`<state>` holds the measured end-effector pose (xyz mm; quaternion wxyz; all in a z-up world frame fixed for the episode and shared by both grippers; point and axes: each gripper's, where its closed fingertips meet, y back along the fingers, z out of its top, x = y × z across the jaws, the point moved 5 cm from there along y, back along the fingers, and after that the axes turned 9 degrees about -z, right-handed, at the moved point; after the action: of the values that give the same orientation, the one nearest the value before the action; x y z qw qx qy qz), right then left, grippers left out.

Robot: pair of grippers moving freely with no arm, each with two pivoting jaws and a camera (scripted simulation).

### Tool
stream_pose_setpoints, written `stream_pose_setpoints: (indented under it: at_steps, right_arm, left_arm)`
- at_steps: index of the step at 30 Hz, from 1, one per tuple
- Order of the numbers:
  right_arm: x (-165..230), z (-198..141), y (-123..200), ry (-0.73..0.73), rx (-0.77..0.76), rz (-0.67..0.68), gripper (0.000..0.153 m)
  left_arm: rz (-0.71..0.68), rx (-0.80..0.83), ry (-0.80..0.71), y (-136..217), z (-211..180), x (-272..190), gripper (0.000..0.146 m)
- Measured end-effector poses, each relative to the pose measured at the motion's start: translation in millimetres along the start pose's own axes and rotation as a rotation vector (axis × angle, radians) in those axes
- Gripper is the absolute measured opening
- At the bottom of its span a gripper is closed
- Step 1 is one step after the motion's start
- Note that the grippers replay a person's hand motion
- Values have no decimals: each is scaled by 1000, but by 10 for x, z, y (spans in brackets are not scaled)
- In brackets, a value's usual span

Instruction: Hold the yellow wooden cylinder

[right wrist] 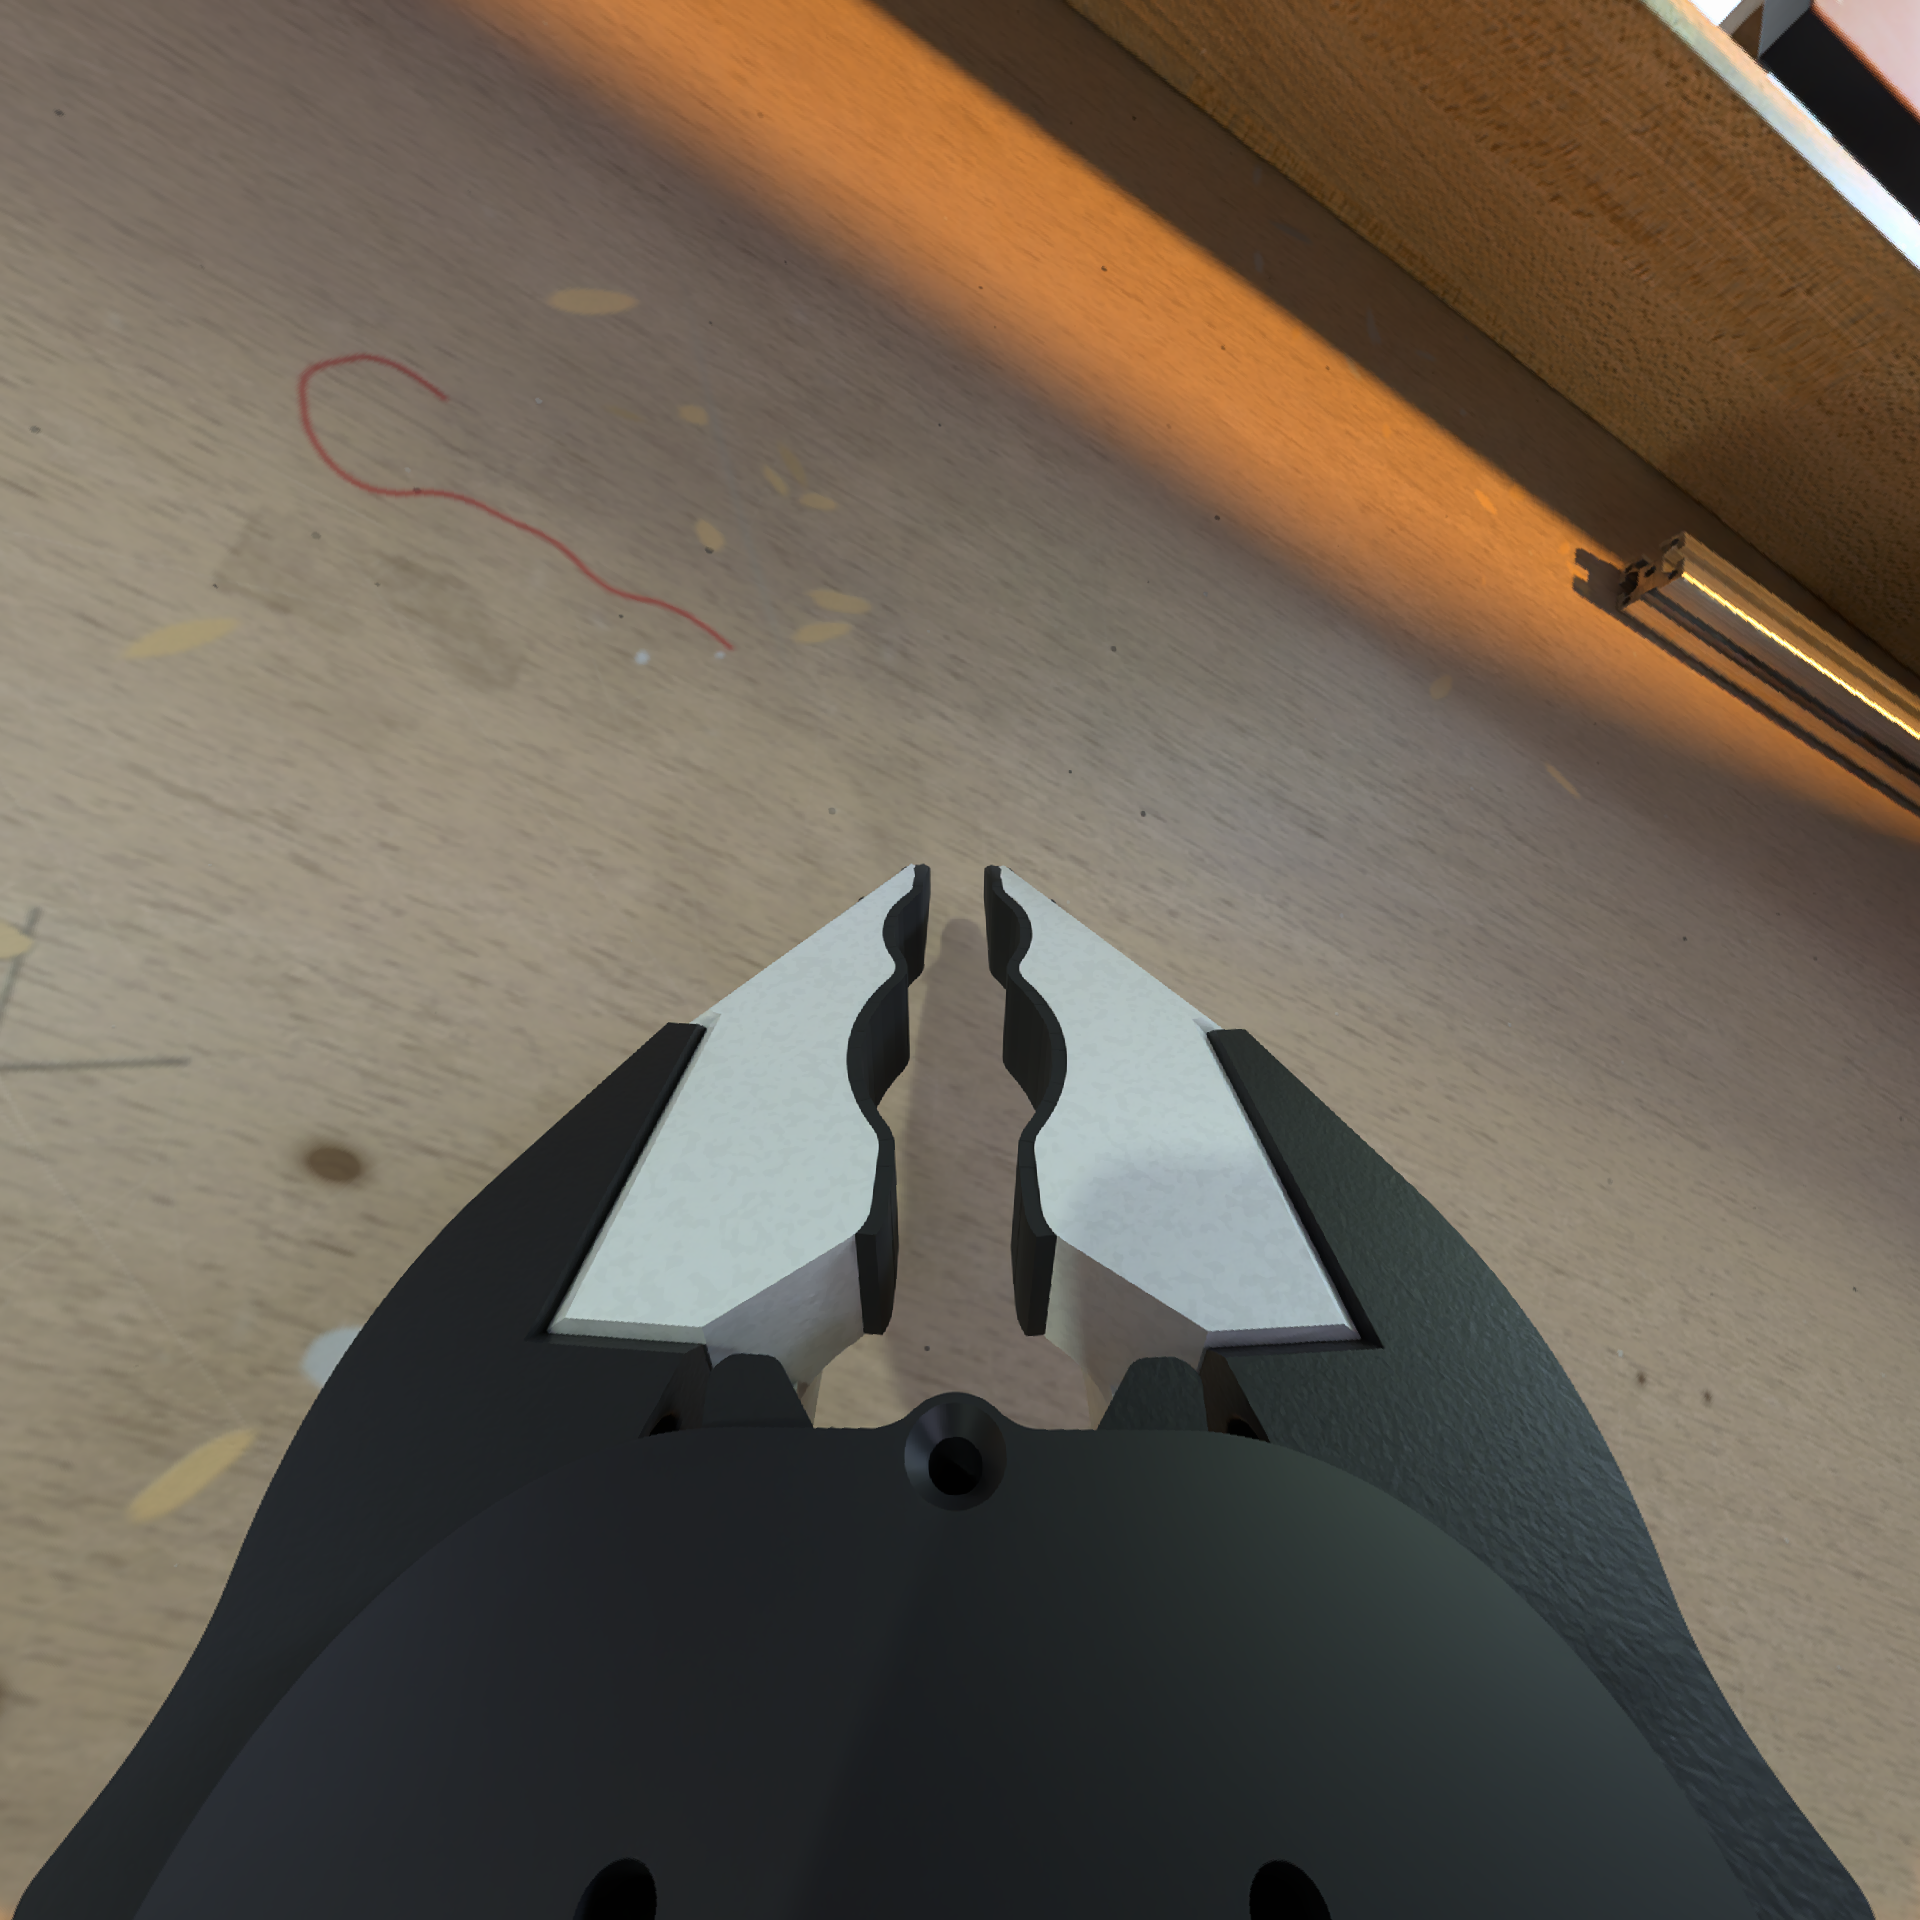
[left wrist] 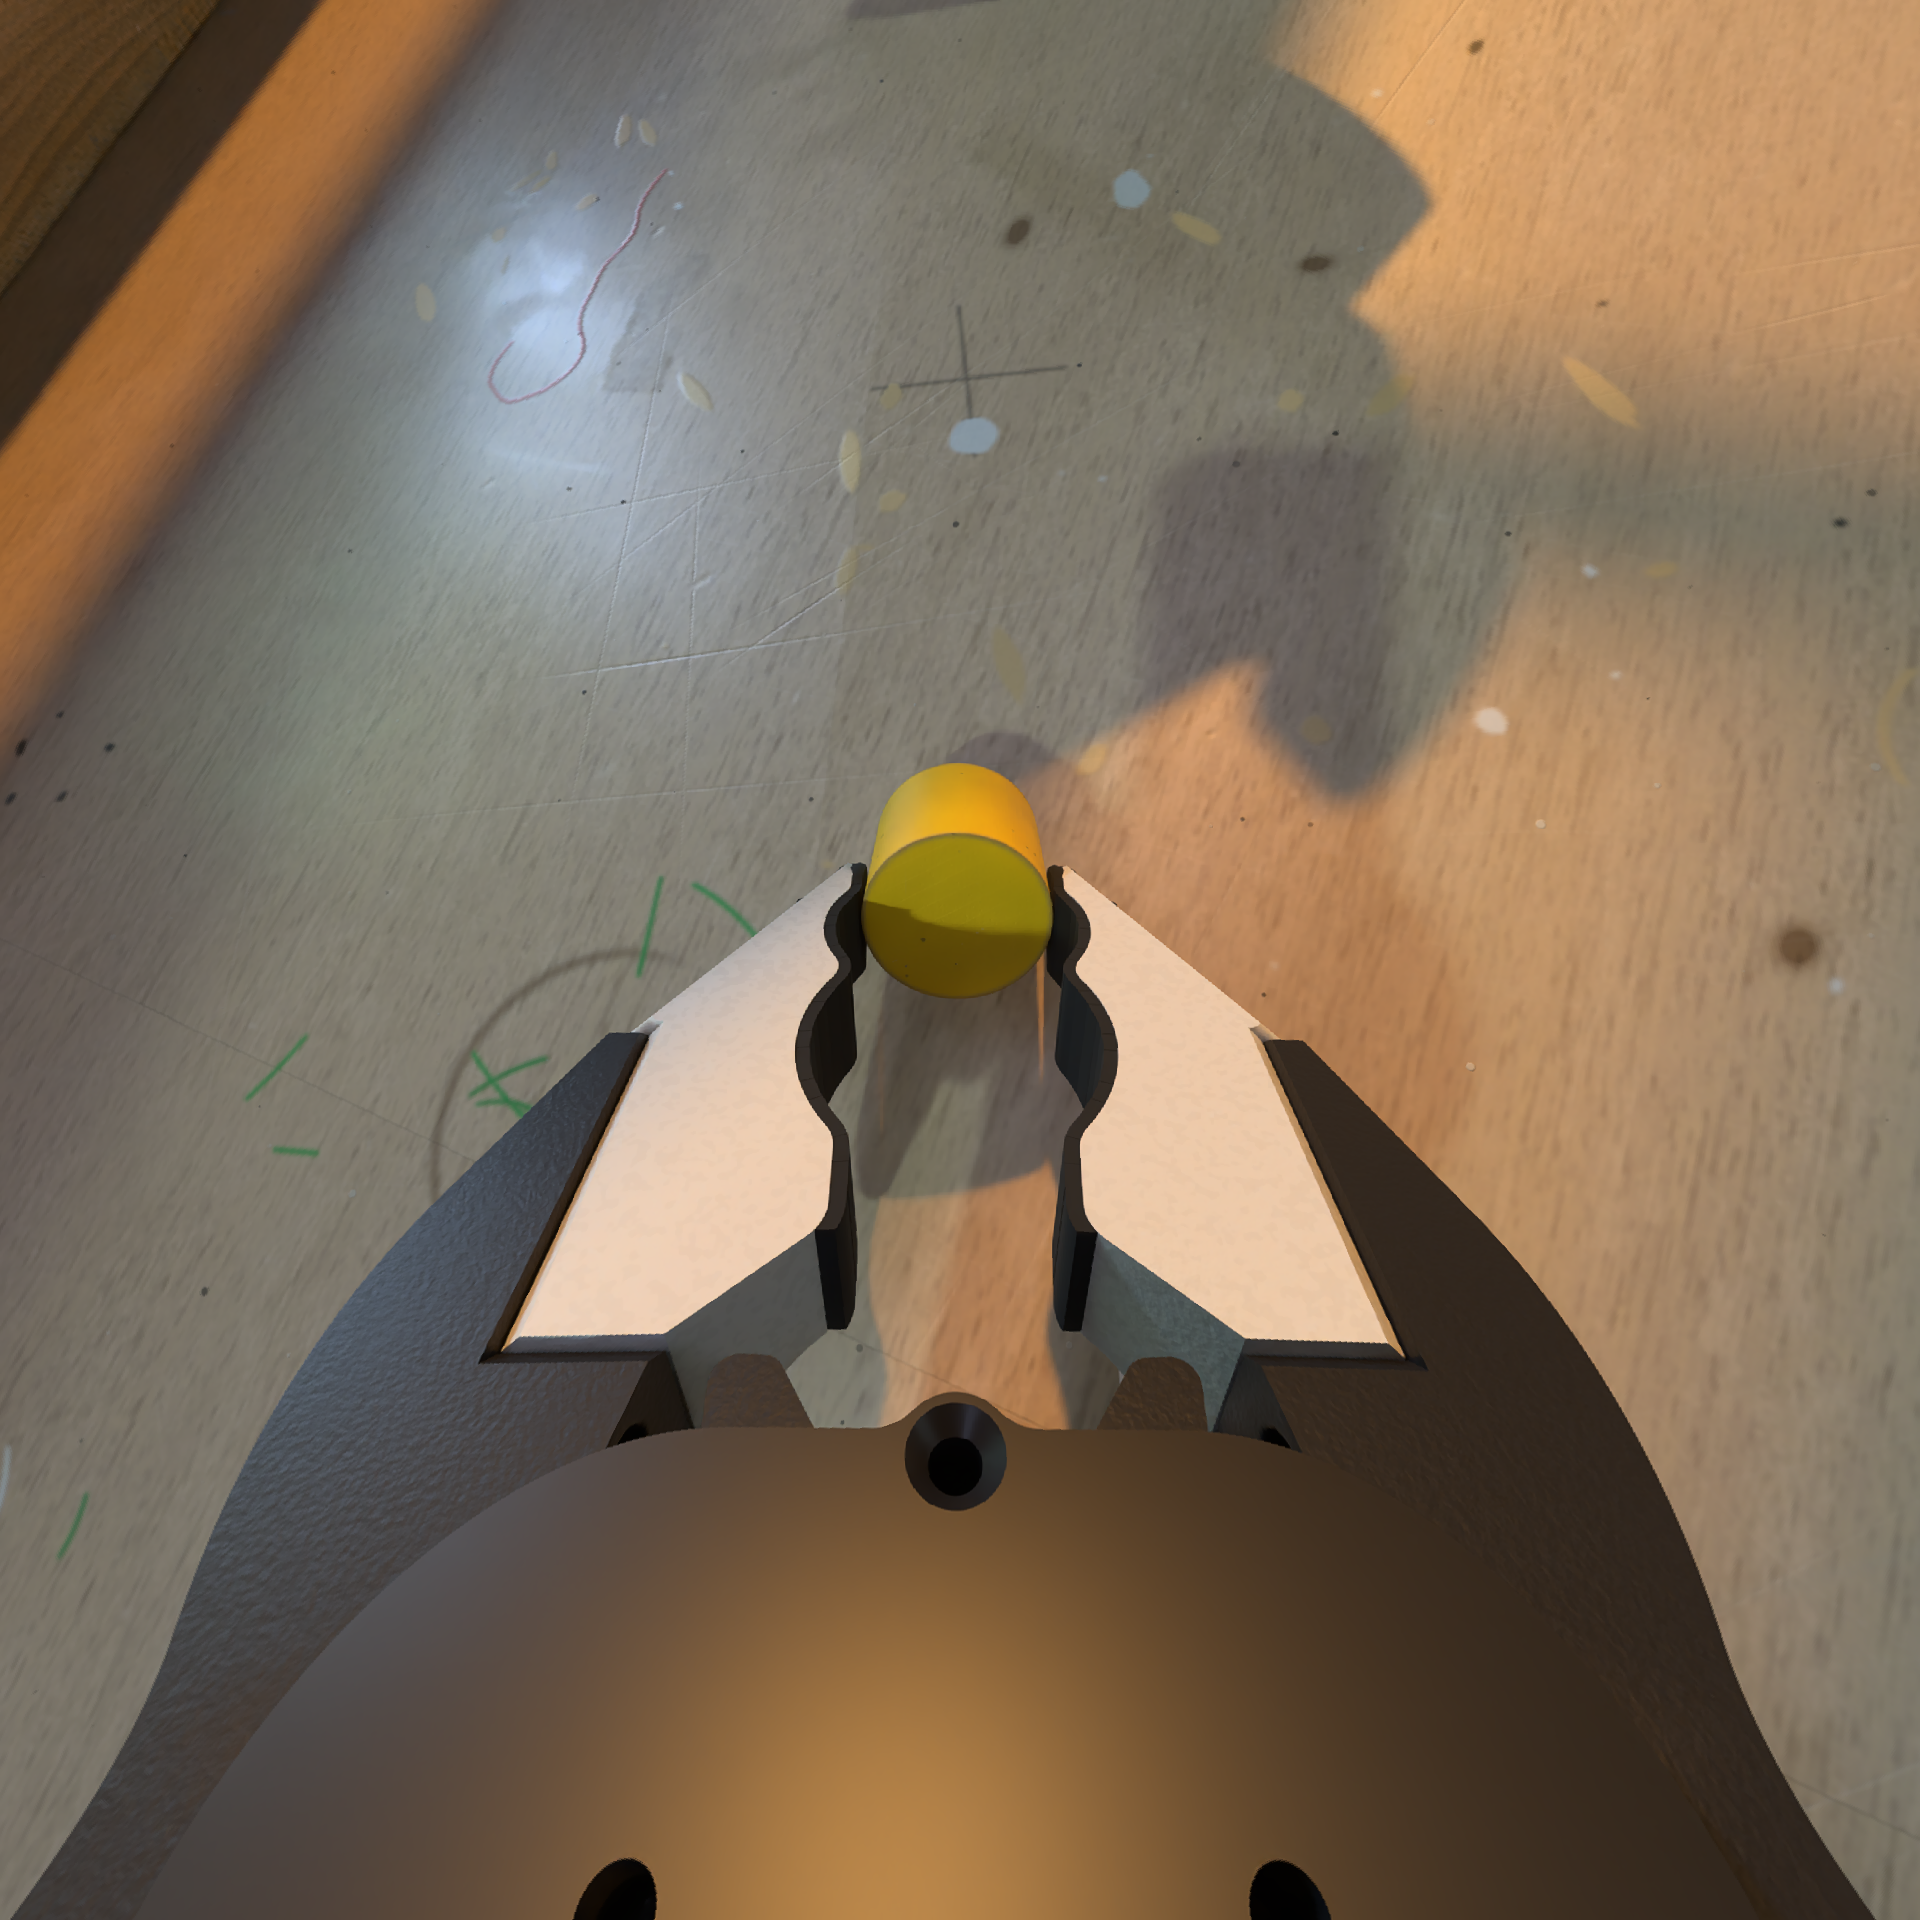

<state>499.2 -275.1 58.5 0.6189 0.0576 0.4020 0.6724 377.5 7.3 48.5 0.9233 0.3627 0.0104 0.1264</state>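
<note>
The yellow wooden cylinder (left wrist: pixel 956 925) lies on its side between the fingertips of my left gripper (left wrist: pixel 956 883), with one round end facing the camera. Both fingertips press on its sides, so the left gripper is shut on it. The cylinder's shadow falls on the wooden tabletop (left wrist: pixel 416 727) beneath the fingers, so it seems to hang a little above the surface. My right gripper (right wrist: pixel 957 883) has nothing in it; its jaws stand almost together, with only a narrow slit between them. It hovers over bare tabletop (right wrist: pixel 416 831). The cylinder does not show in the right wrist view.
The tabletop carries paint spots, pencil marks, green strokes and a red squiggle (left wrist: pixel 582 301), which also shows in the right wrist view (right wrist: pixel 499 509). A raised wooden ledge (right wrist: pixel 1558 208) and an aluminium rail (right wrist: pixel 1766 665) run along the table's far right side.
</note>
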Motion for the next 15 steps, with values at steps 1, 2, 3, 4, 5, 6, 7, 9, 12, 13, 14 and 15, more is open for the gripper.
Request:
stream_pose_setpoints:
  at_steps: [1, 2, 3, 4, 5, 6, 7, 9, 12, 13, 14, 15]
  right_arm:
    - [-3, -1, 3, -5, -2, 4, 11]
    - [-4, -2, 6, -11, -4, 10, 12]
    - [-3, -3, 8, -17, -6, 18, 14]
    - [-1, -2, 10, -24, -8, 26, 16]
    - [1, 1, 12, -28, -12, 32, 17]
    - [3, 6, 14, -30, -16, 36, 17]
    - [7, 13, 16, -30, -21, 37, 17]
    - [21, 27, 21, -23, -34, 41, 17]
    - [62, 53, 28, 3, -60, 60, 17]
    - [76, 60, 29, 17, -70, 61, 17]
    - [90, 65, 31, 34, -77, 60, 17]
    - [105, 71, 32, 56, -85, 60, 17]
  left_arm:
    - [-4, -2, 3, 2, 1, -1, 34]
    - [-10, -6, 12, 6, 3, 2, 34]
    - [-17, -14, 27, 12, 7, 10, 34]
    - [-24, -27, 44, 22, 13, 18, 34]
    - [-29, -38, 58, 33, 18, 28, 34]
    - [-32, -47, 68, 43, 22, 38, 34]
    - [-31, -52, 73, 51, 24, 46, 34]
    - [-33, -53, 75, 54, 22, 48, 34]
    - [-42, -49, 77, 43, 17, 39, 34]
    - [-42, -48, 78, 41, 15, 39, 34]
    - [-42, -47, 79, 42, 14, 40, 34]
    - [-41, -48, 80, 43, 14, 42, 34]
